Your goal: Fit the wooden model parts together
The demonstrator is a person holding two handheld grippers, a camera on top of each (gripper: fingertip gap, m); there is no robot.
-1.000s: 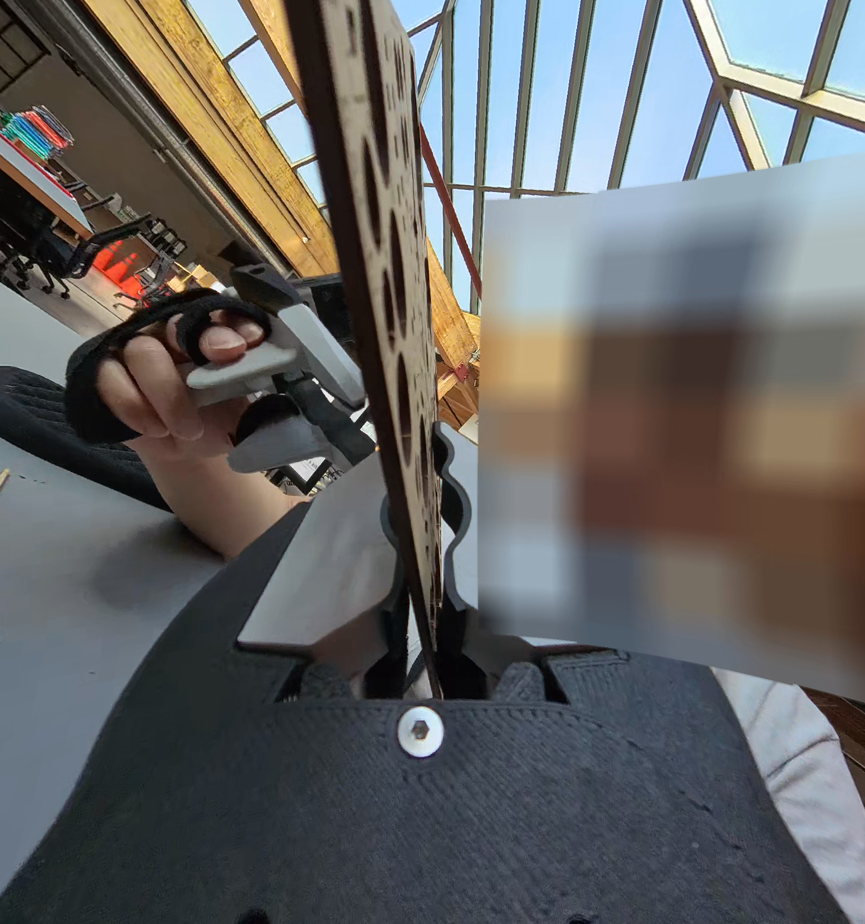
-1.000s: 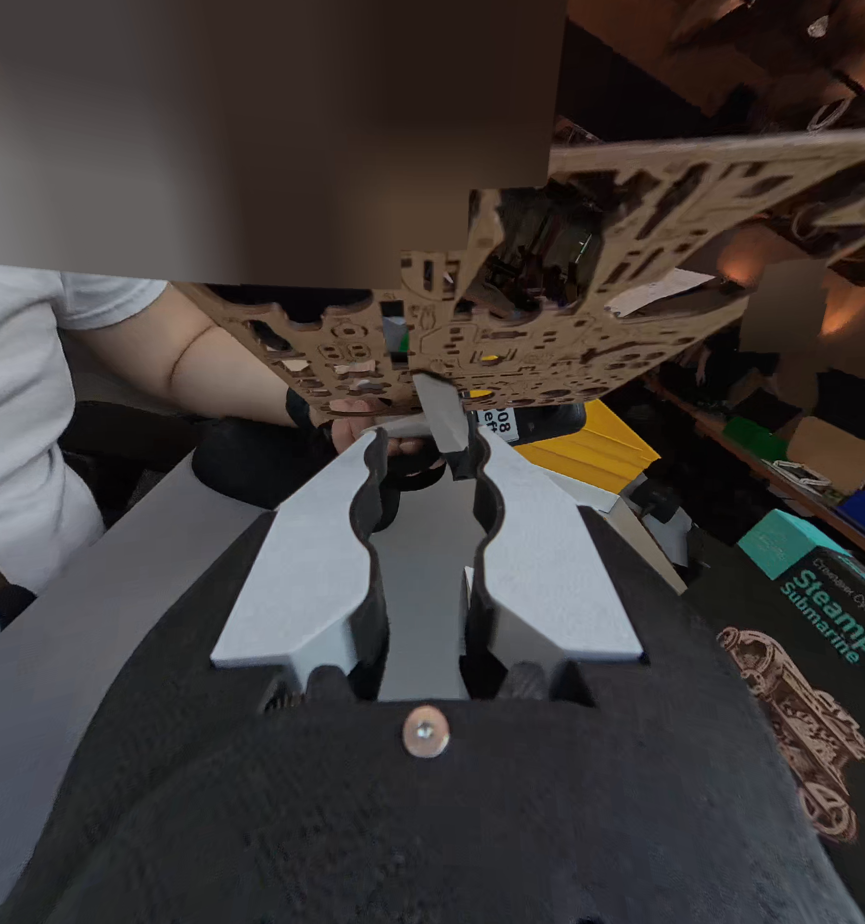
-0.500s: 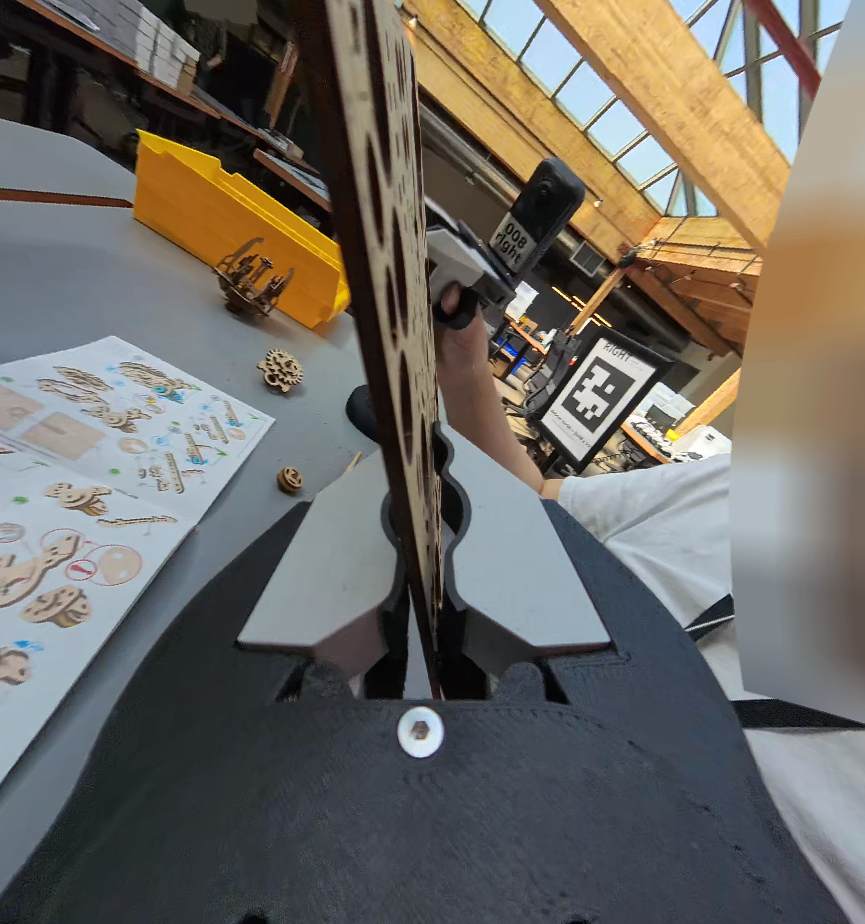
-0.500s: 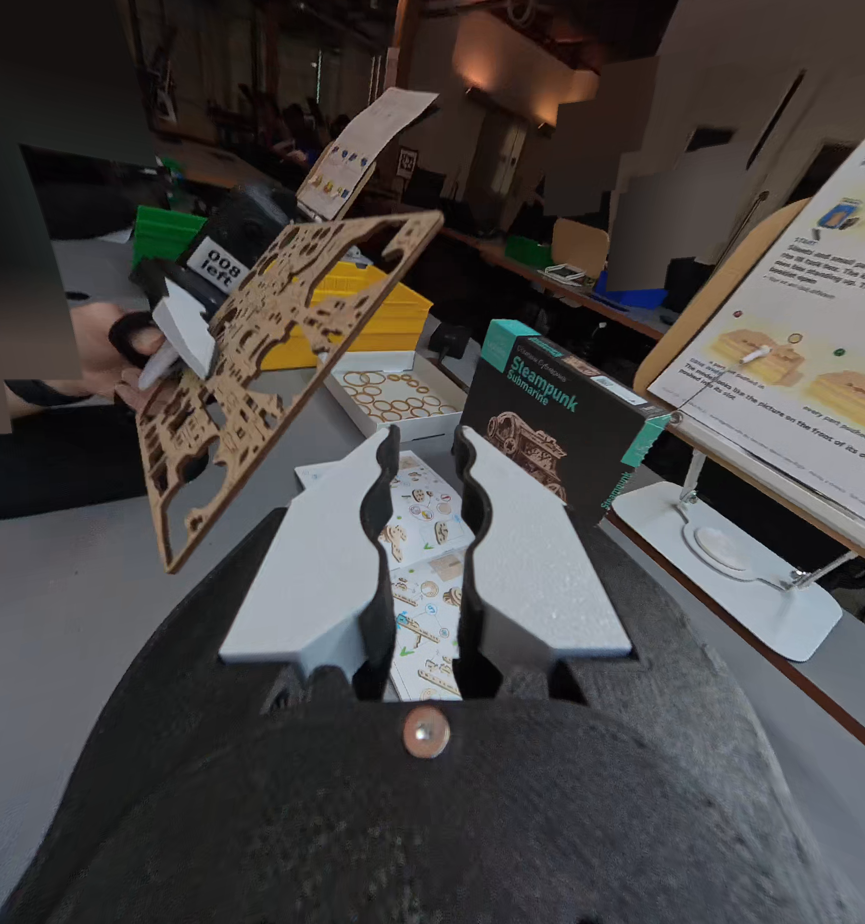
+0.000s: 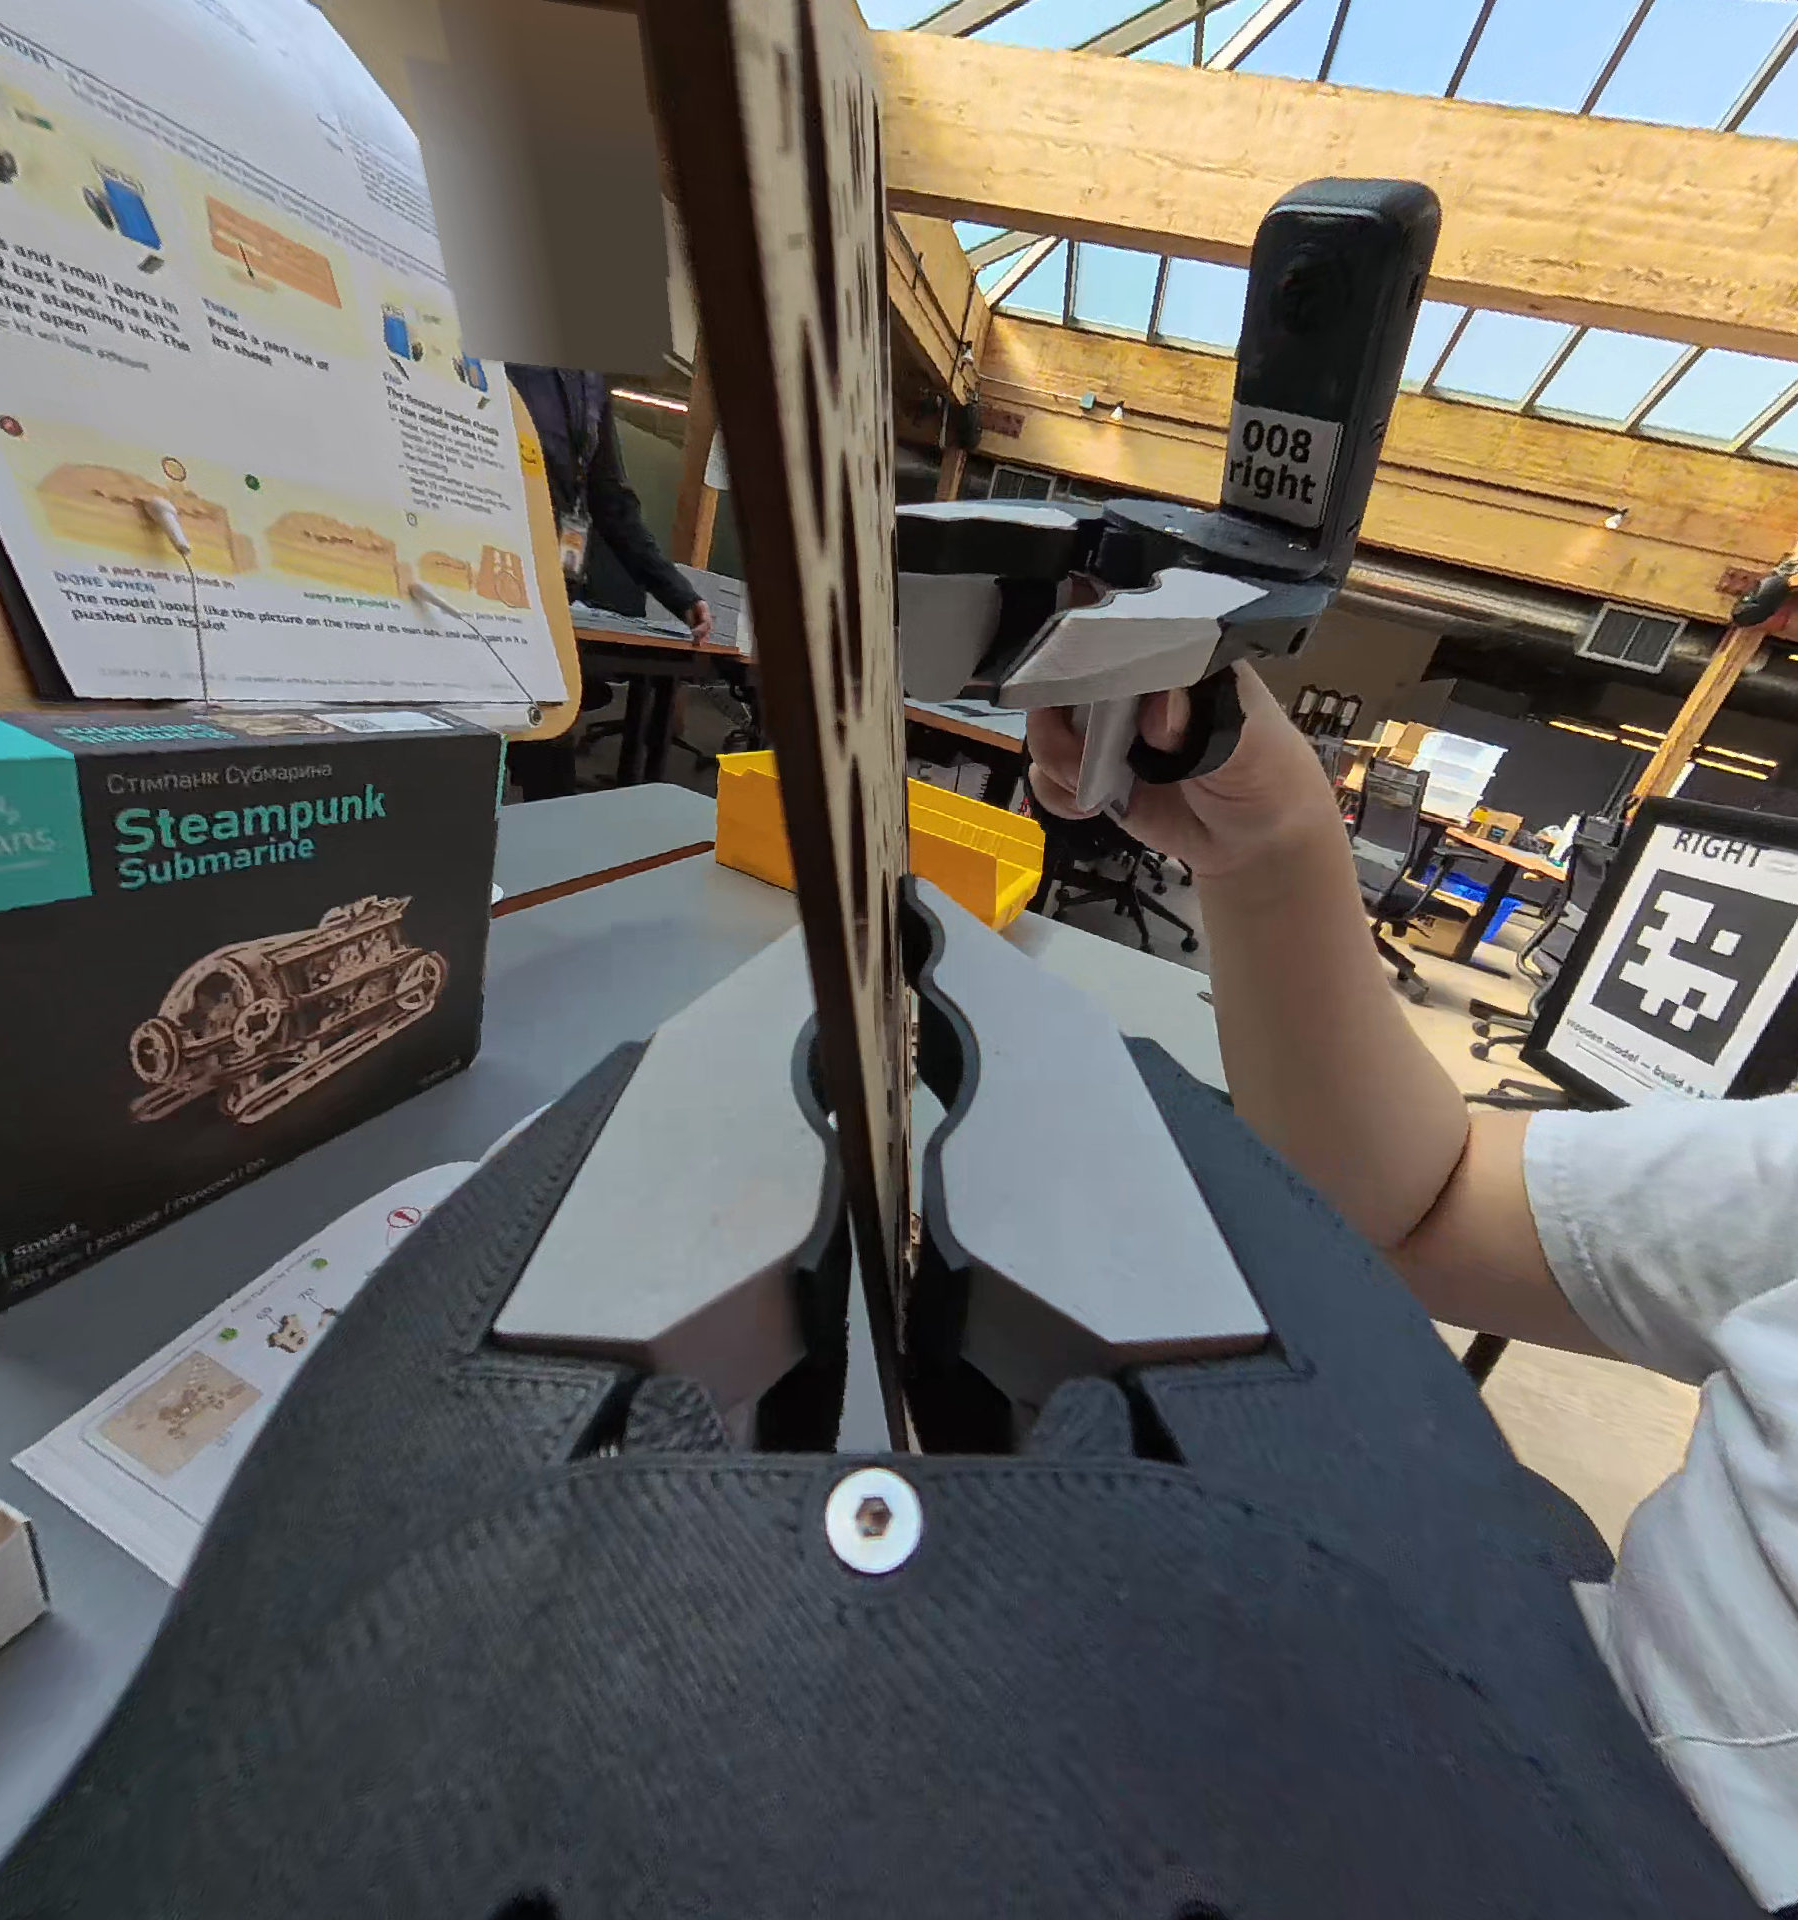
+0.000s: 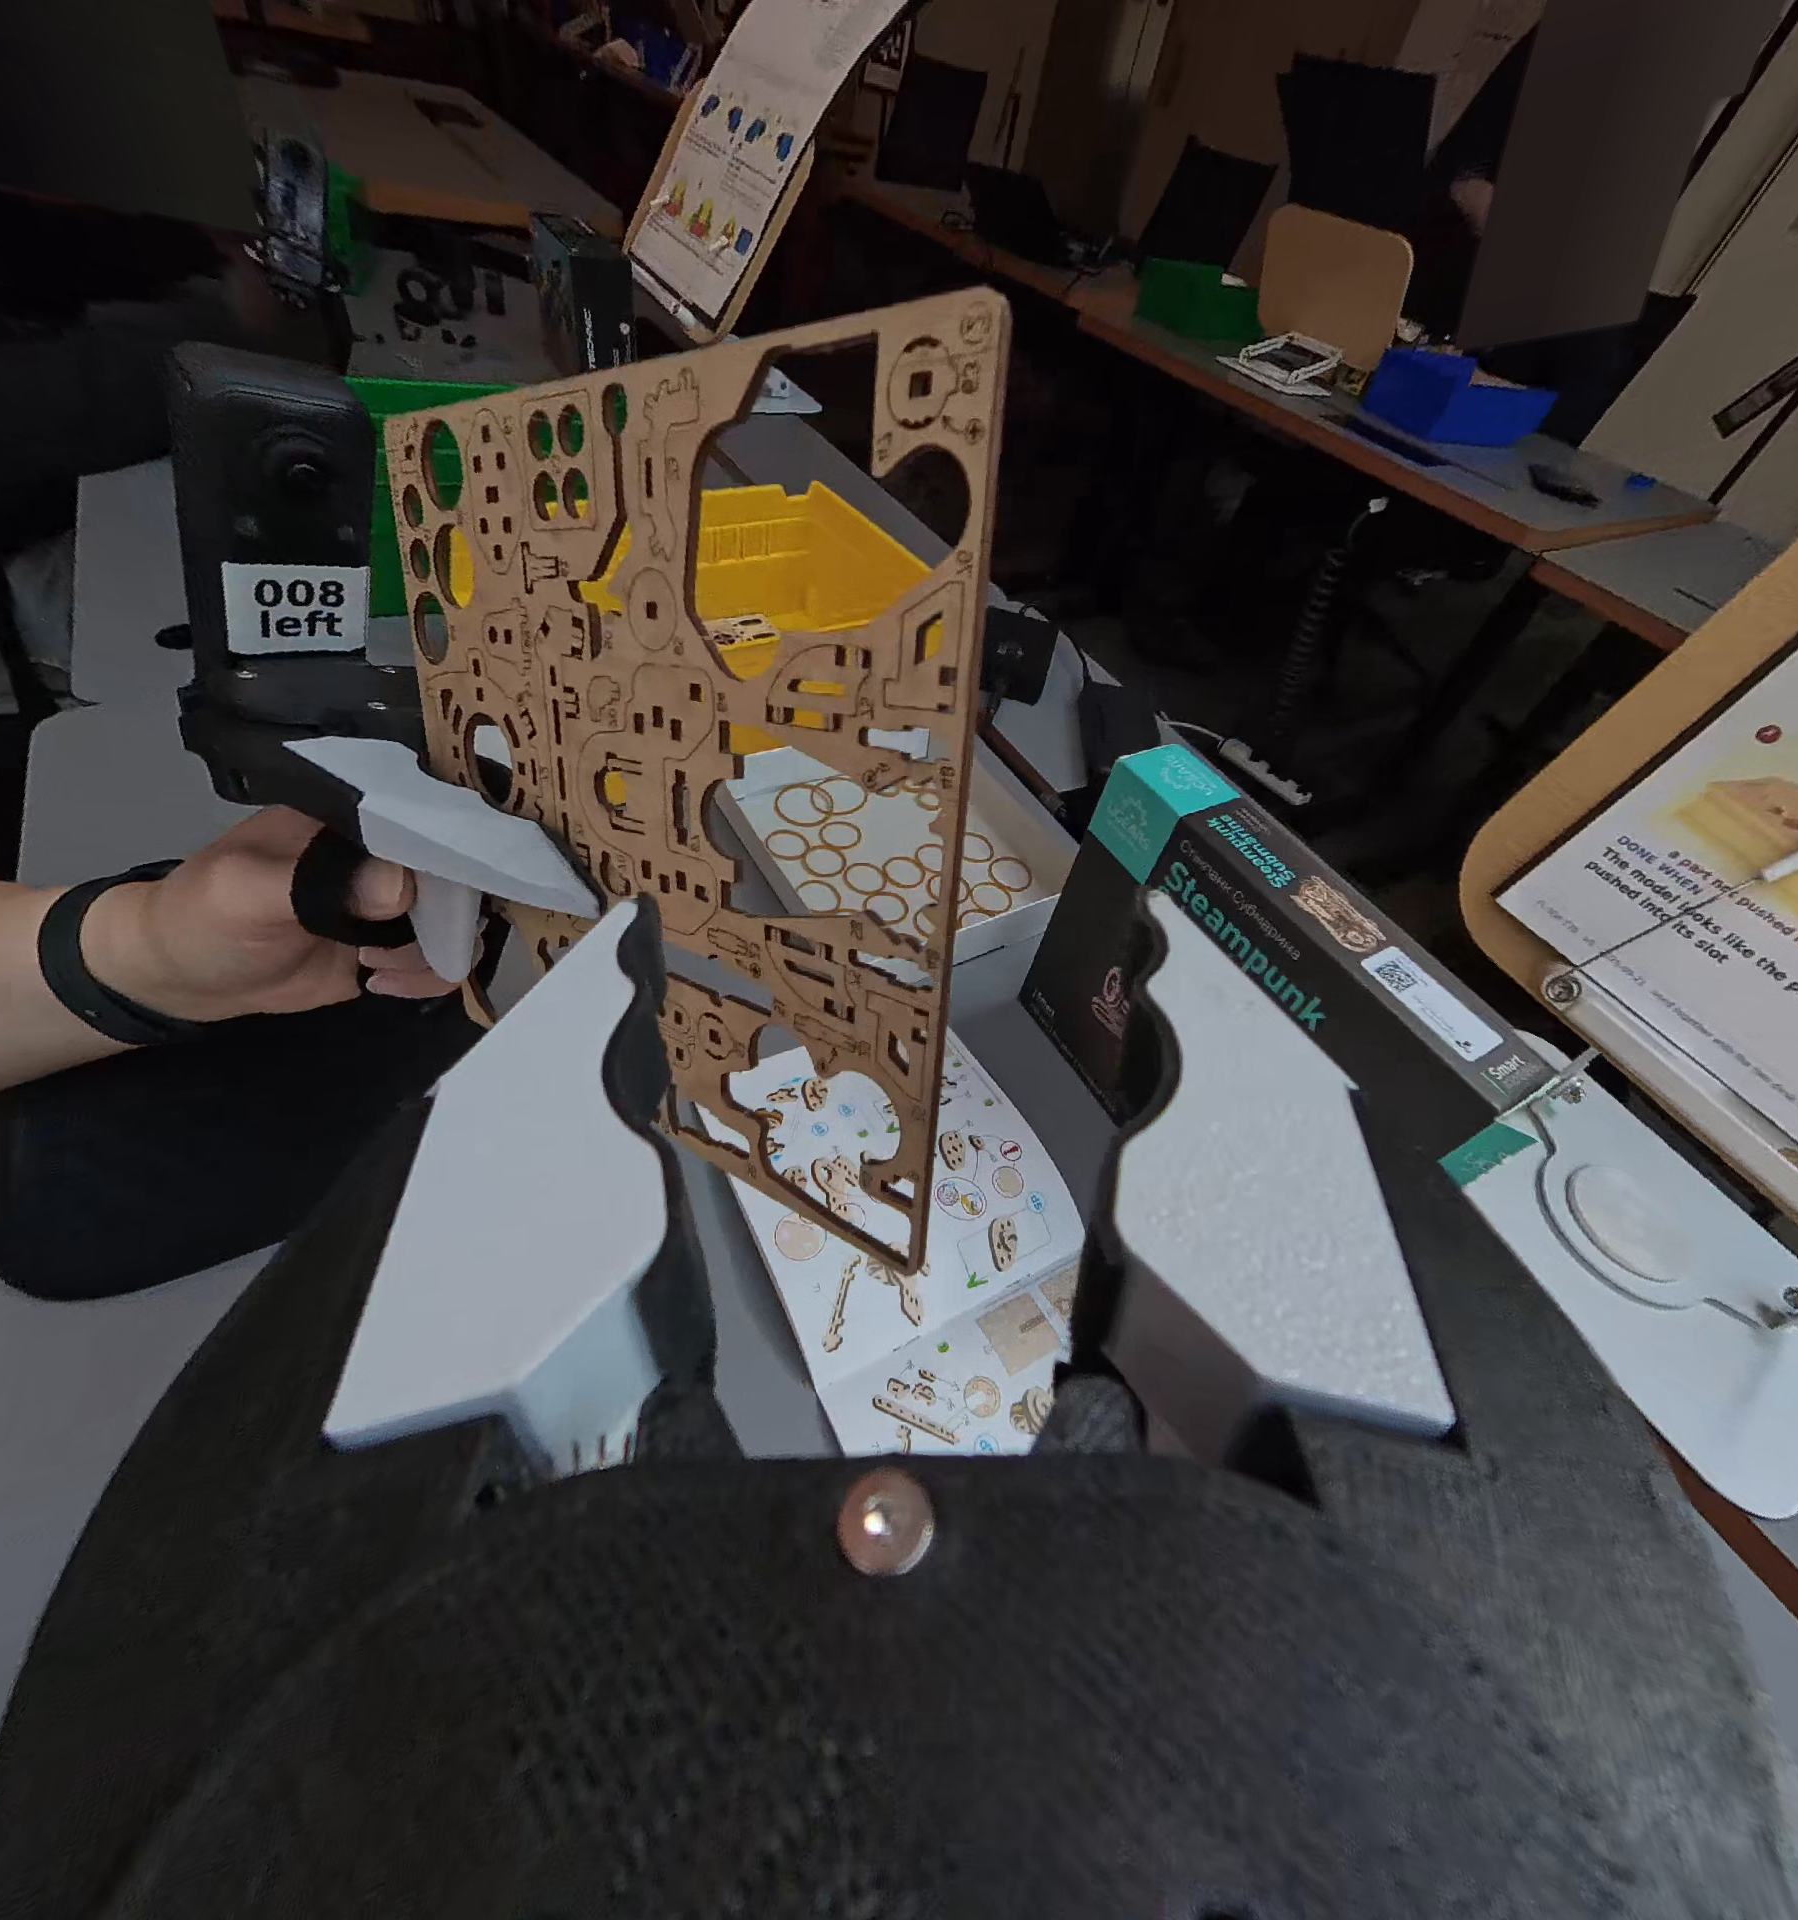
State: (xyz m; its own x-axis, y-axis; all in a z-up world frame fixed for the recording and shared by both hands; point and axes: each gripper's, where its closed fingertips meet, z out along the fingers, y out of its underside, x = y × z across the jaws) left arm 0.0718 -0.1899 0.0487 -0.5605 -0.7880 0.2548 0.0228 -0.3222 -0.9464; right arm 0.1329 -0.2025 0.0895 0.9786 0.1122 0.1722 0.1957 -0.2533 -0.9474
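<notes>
- Plywood, thin and tan: laser-cut parts sheet [image 6: 729,748] held upright above the grey table [image 6: 126,1340]; many parts already out of it
- My left gripper [image 5: 864,1039] is clamped on the sheet's edge; sheet seen edge-on in the left wrist view
- My right gripper [image 6: 895,997] has jaws wide, nothing between them; it is near the sheet's face
- Black-and-teal kit box [image 6: 1259,956] stands just right of the sheet; illustrated instruction sheet [image 6: 936,1226] lies flat below

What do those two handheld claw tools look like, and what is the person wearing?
Each gripper, left and right, has a textured black body, pale grey fingers with wavy black pads, and a black camera bearing a white label. The person wears a white short sleeve and a black wristband.
</notes>
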